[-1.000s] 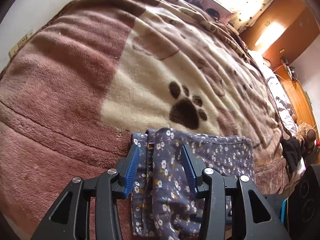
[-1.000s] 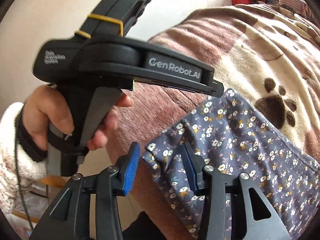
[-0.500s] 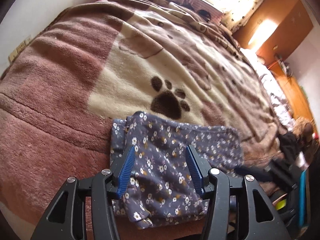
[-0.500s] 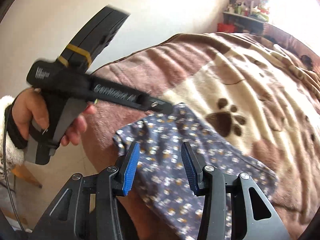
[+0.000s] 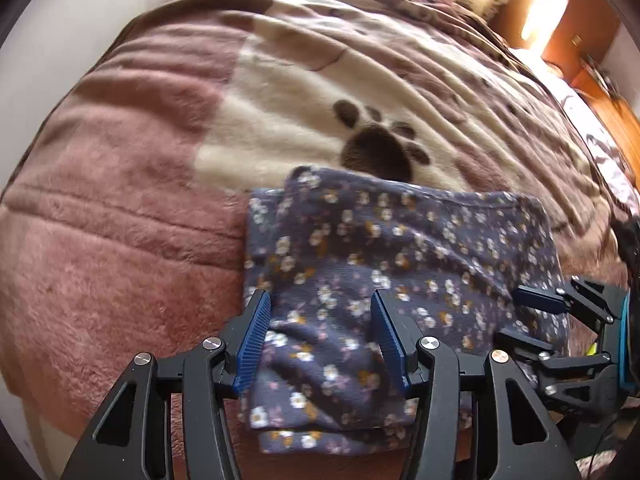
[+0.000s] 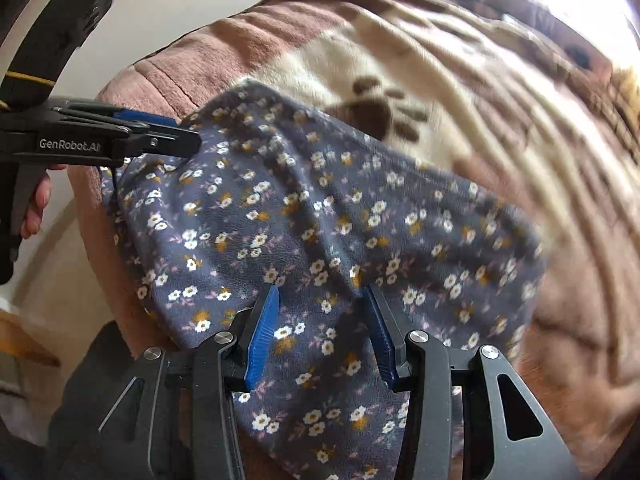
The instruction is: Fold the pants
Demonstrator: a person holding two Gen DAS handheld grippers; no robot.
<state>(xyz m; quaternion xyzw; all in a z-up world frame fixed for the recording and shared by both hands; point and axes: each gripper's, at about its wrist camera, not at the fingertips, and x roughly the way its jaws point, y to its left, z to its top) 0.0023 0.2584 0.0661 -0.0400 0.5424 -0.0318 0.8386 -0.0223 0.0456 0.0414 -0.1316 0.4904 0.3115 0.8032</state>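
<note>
While both grippers hung over it, one pair of floral pants (image 5: 400,256) lay folded into a chunky rectangle at the near edge of the bed, on a fleece blanket (image 5: 120,216) in pink and cream with one big brown paw print (image 5: 376,148) just past the far edge of the fabric. Two grippers, two blue-padded fingers each. The left gripper (image 5: 320,340) had just been opening, its jaws stood well apart with the near-left corner of the pants showing between them, and the pads weren't squeezing anything. The right gripper (image 6: 320,332) was spread about the same over the pants' near-right part, gripping nothing that I could see. One hand (image 6: 36,208) showed, wrapped around the left gripper's handle.
</note>
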